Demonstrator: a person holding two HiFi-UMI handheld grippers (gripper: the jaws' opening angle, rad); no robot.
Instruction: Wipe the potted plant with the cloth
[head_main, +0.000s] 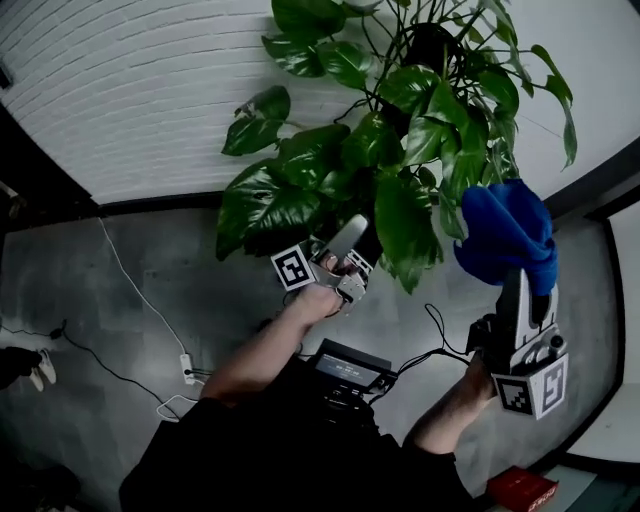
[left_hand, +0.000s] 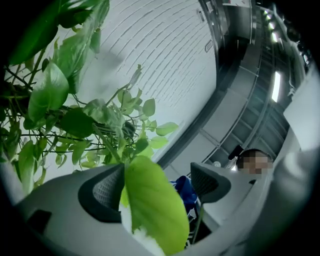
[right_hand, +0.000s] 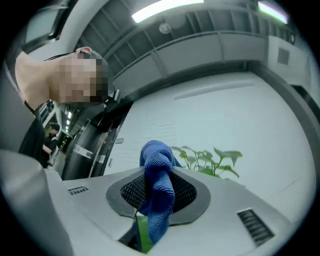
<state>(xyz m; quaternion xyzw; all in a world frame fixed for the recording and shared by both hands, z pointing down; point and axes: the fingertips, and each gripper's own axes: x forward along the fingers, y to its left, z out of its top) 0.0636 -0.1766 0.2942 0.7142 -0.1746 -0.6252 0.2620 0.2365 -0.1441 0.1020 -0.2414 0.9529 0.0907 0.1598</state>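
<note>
Plant (head_main: 400, 130) flanked by two grippers, one leaf framed, blue cloth clamped.

In the head view the plant is seen at 12 to 1 o'clock, against a white brick wall (head_main: 140, 100). The left gripper (head_main: 352, 240) is held at the centre, pointed up under the lower foliage. In its own view the jaws are set well apart, and a single pale green leaf (left_hand: 152, 205) hangs between them, nearer the left pad and not pinched. The right gripper (head_main: 525, 280) is raised at 4 o'clock, with its jaws closed on the cloth (head_main: 508, 230). The cloth is bunched above them at 3 o'clock, just beside the outer leaves, though contact cannot be told. Cables (head_main: 130, 290) are trailed over the grey floor (head_main: 90, 300) at 8 o'clock, and a red box (head_main: 522, 490) is seen at 5 o'clock.
</note>
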